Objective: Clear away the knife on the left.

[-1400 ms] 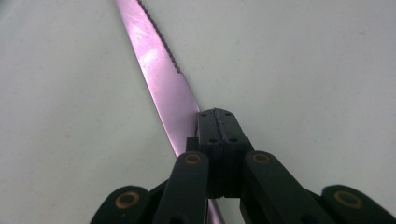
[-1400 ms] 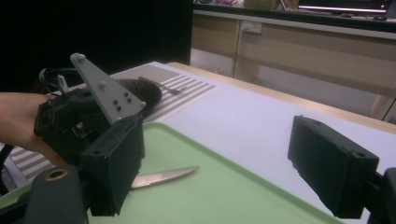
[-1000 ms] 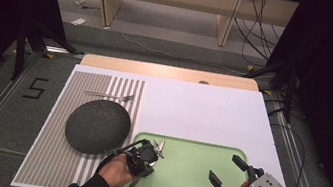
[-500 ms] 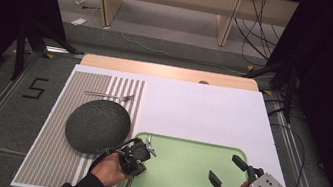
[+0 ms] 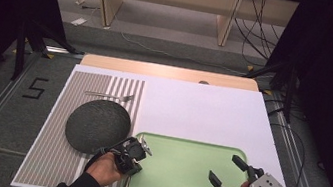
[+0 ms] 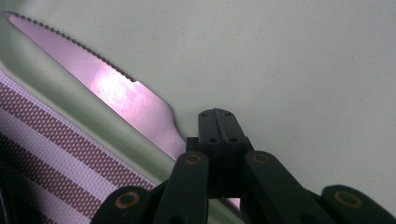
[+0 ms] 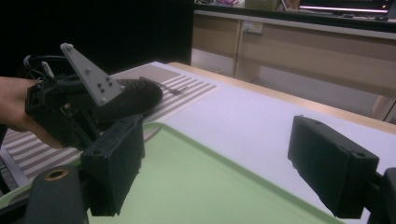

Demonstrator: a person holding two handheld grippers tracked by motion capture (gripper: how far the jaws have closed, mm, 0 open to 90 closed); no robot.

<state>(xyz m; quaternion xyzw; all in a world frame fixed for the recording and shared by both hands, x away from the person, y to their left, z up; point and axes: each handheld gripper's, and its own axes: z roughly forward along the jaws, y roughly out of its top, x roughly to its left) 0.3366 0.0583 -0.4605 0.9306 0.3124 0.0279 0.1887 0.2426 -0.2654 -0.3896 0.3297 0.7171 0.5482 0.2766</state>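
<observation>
While your two hands rest over the near edge of the white table (image 5: 202, 112), your left gripper (image 5: 142, 146) and right gripper (image 5: 227, 173) frame almost everything that matters. Largest of the things on the table is the grey-and-white striped woven placemat (image 5: 48, 156), which lies out to the left of your left fingers and runs away from you. Next comes the pale green plastic tray (image 5: 181, 177) with rounded corners: your left fingers sit at its left rim, and your right fingers hang over its right part. Beyond and to the left of your left fingers, on the placemat, lies the dark grey round plate (image 5: 97, 125), close to that hand. Farther off past the plate, well apart from both sets of fingers, a small metal fork (image 5: 109, 95) lies across the stripes.

Your left fingers (image 6: 219, 126) are pressed together with no gap between them. In the left gripper view, the steel table knife with the serrated blade (image 6: 107, 88) lies just beside them on their left, its blade stretching ahead along the inner edge of the tray's left rim; its handle end passes under the gripper's body, and you cannot tell there whether anything touches it.

Your right fingers (image 7: 116, 163) are spread wide, with nothing between them but the tray's surface below.
</observation>
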